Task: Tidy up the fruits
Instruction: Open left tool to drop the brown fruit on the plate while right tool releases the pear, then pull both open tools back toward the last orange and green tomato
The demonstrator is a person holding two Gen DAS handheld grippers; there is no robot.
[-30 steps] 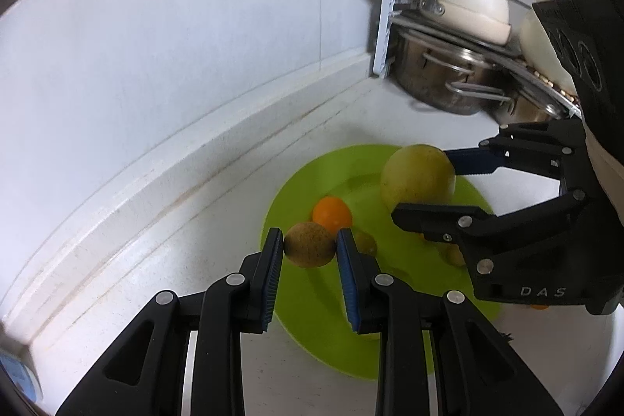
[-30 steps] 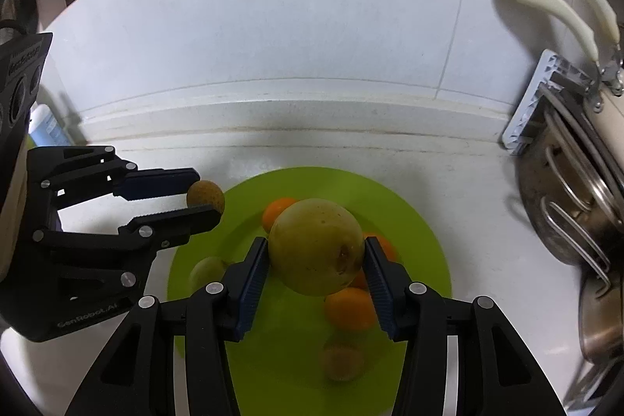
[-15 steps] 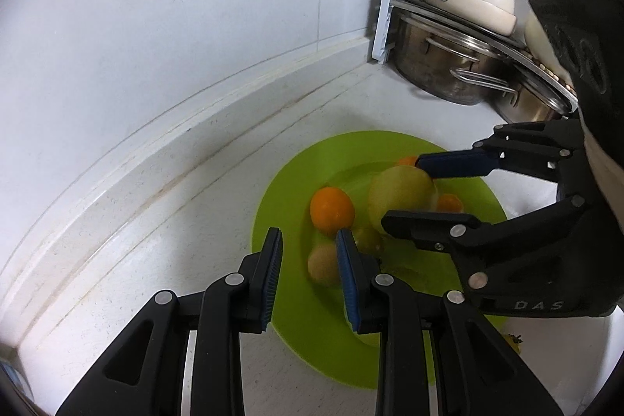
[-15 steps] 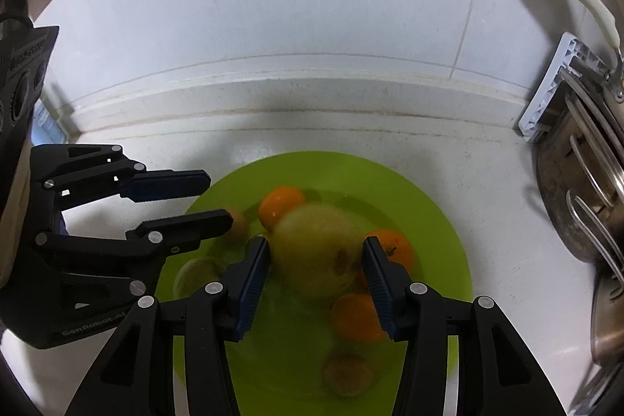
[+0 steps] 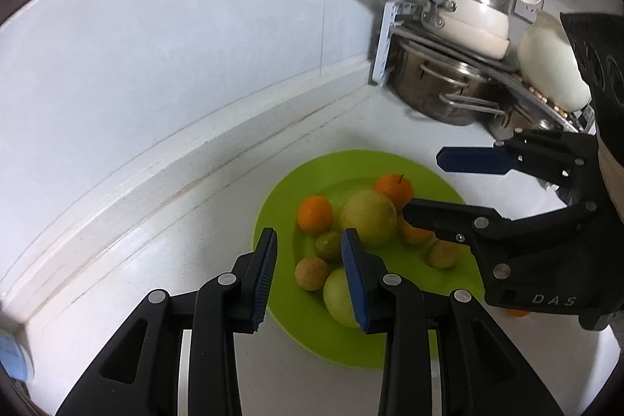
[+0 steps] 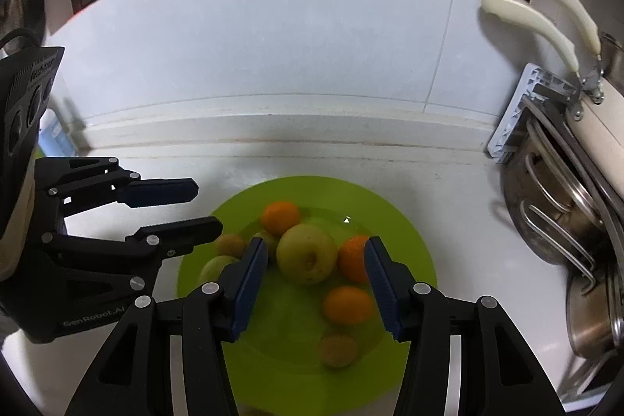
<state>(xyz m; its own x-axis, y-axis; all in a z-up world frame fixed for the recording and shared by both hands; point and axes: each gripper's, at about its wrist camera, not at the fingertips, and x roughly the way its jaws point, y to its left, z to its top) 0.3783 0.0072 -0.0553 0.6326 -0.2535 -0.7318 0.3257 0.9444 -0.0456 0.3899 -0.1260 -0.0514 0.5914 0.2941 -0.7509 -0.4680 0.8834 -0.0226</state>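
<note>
Green plate [image 6: 409,232] on the white counter [image 6: 448,190] holds all the fruit: a big yellow-green pear [image 6: 307,254] in the middle, an orange [image 6: 280,212] behind it, another orange [image 6: 353,259] touching its right side, and a third [image 6: 348,303] nearer the camera. A small brown fruit [image 6: 337,349] lies closest in the right wrist view. On the left side of the plate sit a small round brown fruit [image 5: 311,273], a green one [image 5: 328,245] and a pale green one [image 5: 340,292].

The right gripper [image 6: 315,289] hangs above the pear, jaws spread wide and holding nothing. The left gripper [image 5: 310,269] hovers over the plate's left rim, jaws apart and empty.

At the right, steel pots [image 5: 440,92] fill a rack [image 6: 511,115] against the tiled wall [image 6: 273,45].
</note>
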